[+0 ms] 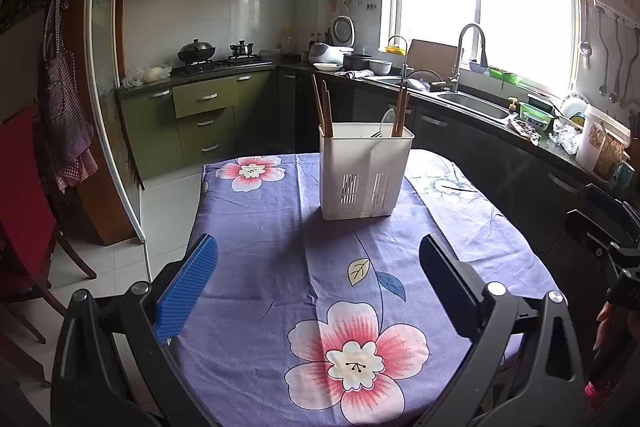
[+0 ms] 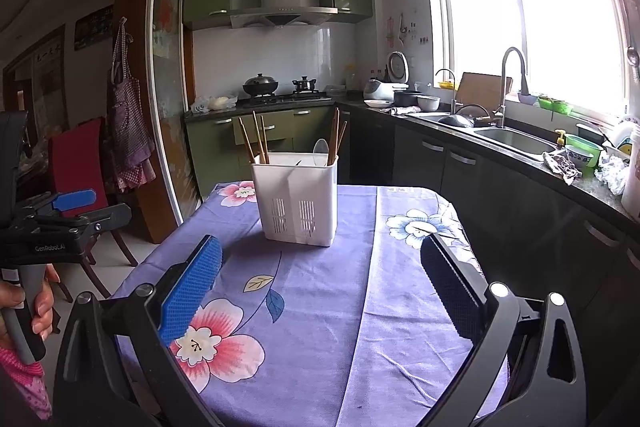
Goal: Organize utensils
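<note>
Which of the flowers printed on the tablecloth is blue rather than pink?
The pale blue flower near the tablecloth's right edge, right of the white utensil holder. The other flowers visible are pink, including the big one nearest the gripper.

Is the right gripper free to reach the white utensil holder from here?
Probably yes. The right gripper is open and empty, and only bare tablecloth lies between it and the utensil holder.

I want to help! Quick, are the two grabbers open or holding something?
Left gripper: open, holding nothing.
Right gripper: open, holding nothing.
</note>
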Motion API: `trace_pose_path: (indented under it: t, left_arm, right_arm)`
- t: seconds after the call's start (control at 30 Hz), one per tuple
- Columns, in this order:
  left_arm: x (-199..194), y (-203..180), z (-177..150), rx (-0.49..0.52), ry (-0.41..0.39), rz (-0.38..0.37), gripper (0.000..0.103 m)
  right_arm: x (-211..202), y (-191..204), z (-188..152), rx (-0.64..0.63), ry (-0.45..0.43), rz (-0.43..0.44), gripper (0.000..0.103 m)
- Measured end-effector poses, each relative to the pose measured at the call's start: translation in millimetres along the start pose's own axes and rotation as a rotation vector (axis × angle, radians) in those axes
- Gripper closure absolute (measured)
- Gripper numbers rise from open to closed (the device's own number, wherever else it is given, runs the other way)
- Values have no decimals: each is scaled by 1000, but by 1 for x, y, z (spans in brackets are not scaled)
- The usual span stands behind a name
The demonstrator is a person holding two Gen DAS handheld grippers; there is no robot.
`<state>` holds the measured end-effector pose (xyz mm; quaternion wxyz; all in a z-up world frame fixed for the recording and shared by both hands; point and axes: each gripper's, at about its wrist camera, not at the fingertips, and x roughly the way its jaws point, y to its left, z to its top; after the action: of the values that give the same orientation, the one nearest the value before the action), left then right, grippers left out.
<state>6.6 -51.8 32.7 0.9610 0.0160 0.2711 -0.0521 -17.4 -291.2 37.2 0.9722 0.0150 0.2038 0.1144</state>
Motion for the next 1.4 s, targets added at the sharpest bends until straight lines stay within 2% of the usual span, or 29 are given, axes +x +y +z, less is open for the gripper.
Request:
trace_pose_path:
  t: [1.4]
  left_arm:
    - [-1,3,2,8,-3,14,7]
  right_arm:
    - [6,5,-3,5,8,3,5]
